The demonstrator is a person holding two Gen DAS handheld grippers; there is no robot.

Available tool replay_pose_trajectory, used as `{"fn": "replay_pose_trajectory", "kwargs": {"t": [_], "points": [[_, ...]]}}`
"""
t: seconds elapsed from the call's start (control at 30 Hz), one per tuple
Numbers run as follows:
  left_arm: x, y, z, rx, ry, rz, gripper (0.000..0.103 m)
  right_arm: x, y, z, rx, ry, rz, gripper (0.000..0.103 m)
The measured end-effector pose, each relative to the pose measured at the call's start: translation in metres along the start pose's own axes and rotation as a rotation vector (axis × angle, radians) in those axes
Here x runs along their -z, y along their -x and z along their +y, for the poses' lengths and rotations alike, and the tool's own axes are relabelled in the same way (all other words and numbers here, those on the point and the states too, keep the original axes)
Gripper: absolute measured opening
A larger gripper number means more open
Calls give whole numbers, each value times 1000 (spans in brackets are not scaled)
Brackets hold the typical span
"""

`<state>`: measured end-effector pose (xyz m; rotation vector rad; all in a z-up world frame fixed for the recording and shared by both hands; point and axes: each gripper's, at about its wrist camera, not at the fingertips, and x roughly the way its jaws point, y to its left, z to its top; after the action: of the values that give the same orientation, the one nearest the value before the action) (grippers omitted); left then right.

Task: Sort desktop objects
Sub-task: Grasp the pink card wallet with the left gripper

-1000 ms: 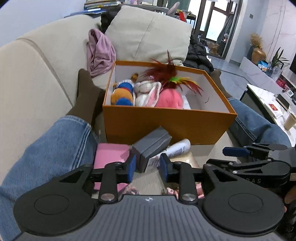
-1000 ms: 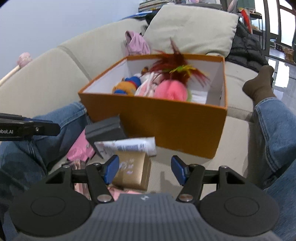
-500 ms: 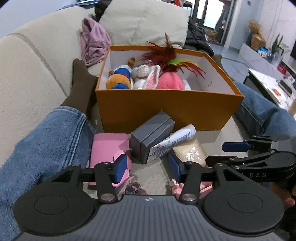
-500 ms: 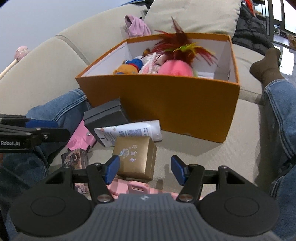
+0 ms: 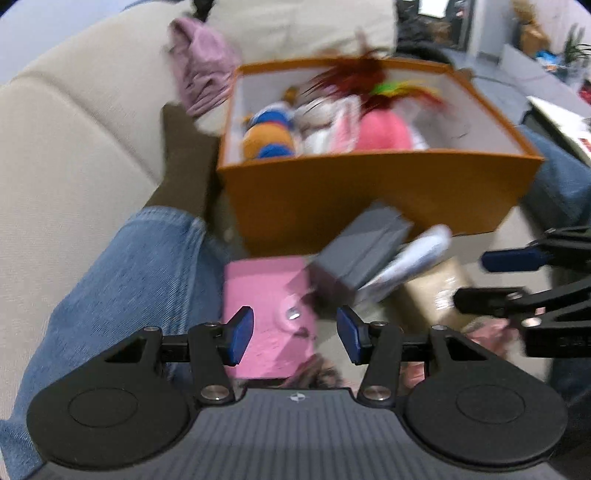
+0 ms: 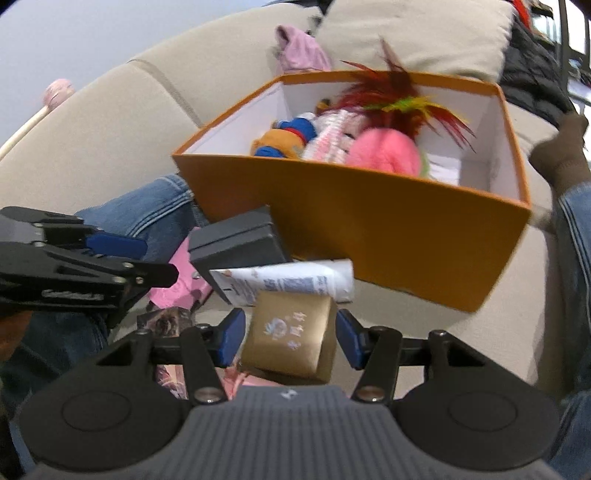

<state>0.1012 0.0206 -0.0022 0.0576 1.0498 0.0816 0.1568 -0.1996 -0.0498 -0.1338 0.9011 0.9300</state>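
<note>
The orange box [image 5: 369,199] [image 6: 388,236], holding plush toys and a feather toy, stands on the sofa. In front of it lie a grey box [image 5: 362,251] [image 6: 236,243], a white tube [image 5: 410,258] [image 6: 288,282], a gold box [image 5: 432,295] [image 6: 291,332] and a pink wallet [image 5: 269,325] [image 6: 184,288]. My left gripper [image 5: 295,338] [image 6: 144,258] is open just above the pink wallet. My right gripper [image 6: 288,338] [image 5: 495,280] straddles the gold box; its jaws are closing, with a thin gap still showing at the pads.
The person's jeans-clad legs [image 5: 129,295] [image 6: 576,258] flank the pile on both sides. A small dark printed packet [image 6: 166,321] lies near the left gripper. A mauve cloth [image 5: 203,70] and a cushion [image 6: 413,33] rest on the sofa back.
My left gripper's jaws widened and it sank toward the pink wallet. My right gripper moved forward until the gold box sat between its fingers, and its jaws narrowed.
</note>
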Motion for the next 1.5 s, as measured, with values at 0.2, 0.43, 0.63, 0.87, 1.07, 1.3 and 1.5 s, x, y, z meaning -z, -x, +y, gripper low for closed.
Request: {"fn": "replay_pose_trajectory", "kwargs": {"t": [0.2,0.43,0.63,0.87,1.07,1.3,1.5], "points": [[4,-14,8,-16,16,28,59,-8,-10,5,-17,17,16,57],[4,-41,-18,-45,-87,98,59,-7,-15,0,-11,2,33,57],[6,-57,-27,-92,-110,144,64,-6,-19,-4,2,-7,36,57],[11,-55,-26,-125,-118,130,49,-5,-19,-5,-1,-13,38,57],[15,-44,-14,-74,-67,109,38,-2,-13,-6,9,-17,29,57],[16,-17,-4,-32,-7,52,13,0,-6,-6,13,-17,13,57],[11,9,15,-33,60,-22,0,-1,-4,3,-13,3,2,57]]}}
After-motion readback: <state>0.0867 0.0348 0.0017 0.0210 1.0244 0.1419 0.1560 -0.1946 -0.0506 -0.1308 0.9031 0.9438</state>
